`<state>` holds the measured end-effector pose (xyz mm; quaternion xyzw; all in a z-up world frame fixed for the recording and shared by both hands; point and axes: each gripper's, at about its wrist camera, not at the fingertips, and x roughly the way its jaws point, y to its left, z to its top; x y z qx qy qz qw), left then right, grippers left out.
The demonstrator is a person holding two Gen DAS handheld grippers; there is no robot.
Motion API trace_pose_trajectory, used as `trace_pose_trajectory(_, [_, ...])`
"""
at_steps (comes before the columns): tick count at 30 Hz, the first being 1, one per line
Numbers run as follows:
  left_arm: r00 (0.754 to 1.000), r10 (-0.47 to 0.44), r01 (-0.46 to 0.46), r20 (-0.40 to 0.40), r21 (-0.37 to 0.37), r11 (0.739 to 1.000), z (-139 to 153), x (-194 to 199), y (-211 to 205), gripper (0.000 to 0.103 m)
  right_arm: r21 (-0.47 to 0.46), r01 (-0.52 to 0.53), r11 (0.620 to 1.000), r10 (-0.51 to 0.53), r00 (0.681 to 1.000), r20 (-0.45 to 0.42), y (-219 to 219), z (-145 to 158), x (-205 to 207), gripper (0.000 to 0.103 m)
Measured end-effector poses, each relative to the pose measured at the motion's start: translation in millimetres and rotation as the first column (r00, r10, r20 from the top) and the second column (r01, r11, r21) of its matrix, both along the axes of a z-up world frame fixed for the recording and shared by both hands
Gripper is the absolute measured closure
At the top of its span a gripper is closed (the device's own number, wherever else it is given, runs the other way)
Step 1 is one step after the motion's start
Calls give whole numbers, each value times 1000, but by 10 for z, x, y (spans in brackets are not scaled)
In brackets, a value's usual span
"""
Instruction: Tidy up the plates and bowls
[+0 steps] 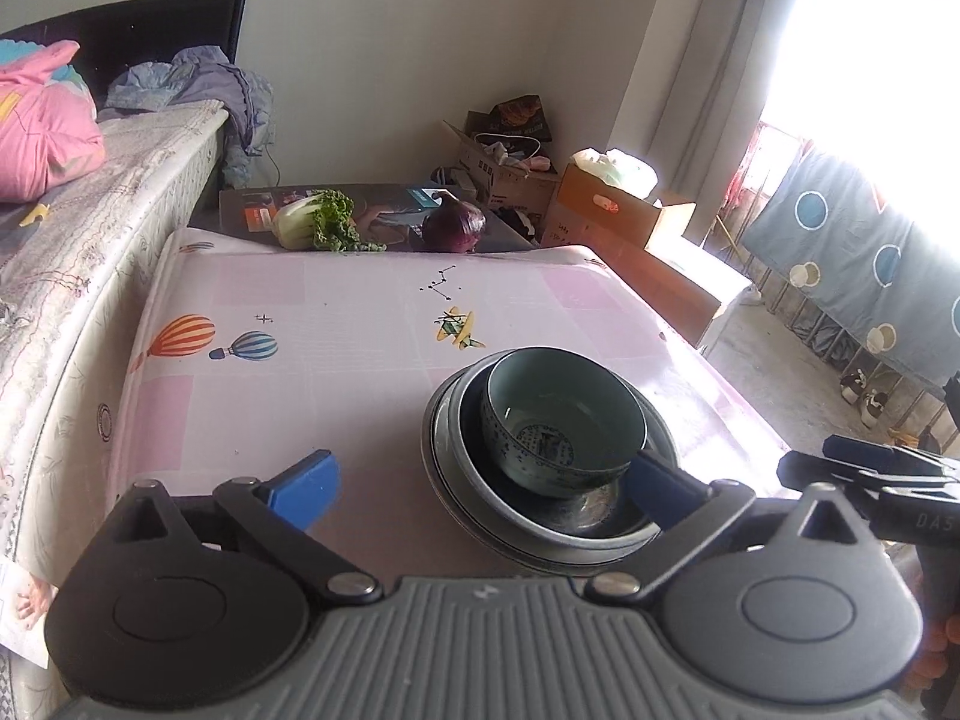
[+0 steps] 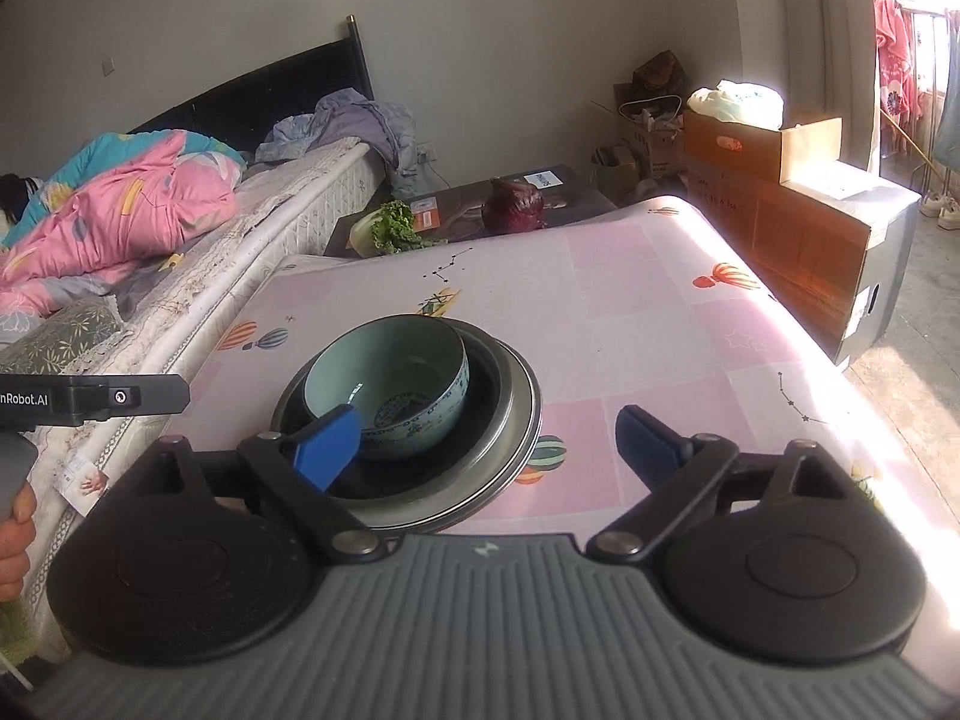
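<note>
Blue pads stand wide apart on both tools, neither clamped on anything. Nearest the left hand-held gripper (image 1: 480,489), the bowl (image 1: 561,423) lies ahead and to its right, almost against the right pad. From the right hand-held gripper (image 2: 489,444) it lies ahead and to the left, behind the left pad. It sits nested in stacked plates (image 1: 456,468) on the bench (image 1: 336,312). Being round, it has no long axis. Both hover about equally near.
</note>
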<state>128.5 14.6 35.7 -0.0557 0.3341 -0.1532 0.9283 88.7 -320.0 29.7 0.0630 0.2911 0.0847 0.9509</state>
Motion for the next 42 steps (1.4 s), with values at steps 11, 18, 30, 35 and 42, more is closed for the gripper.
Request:
trace_pose_trajectory(11, [981,178,-187,77,138,973,103,-513,-144,0,-96,65,993,-59,997,57,122,145,-704,1])
trace_pose_trajectory(18, [961,265,-277,82,277,920,-5,-561,-156,0,-224,128,966,-121,992,44,319,74,-810,1])
trace_pose_trajectory(30, [960,240,-186,-141,318,930,-339,-370,-199,0,-167,79,983,-93,992,-79,444,-30,-527,1])
trace_pose_trajectory(35, [956,241,-176,-169,330,928,-381,-322,-233,0,-155,58,986,-81,986,-144,511,-168,-373,1])
trace_pose_trajectory(42, [951,236,-160,-199,337,928,-411,-235,-298,0,-99,73,992,-89,981,-171,442,-238,-217,1])
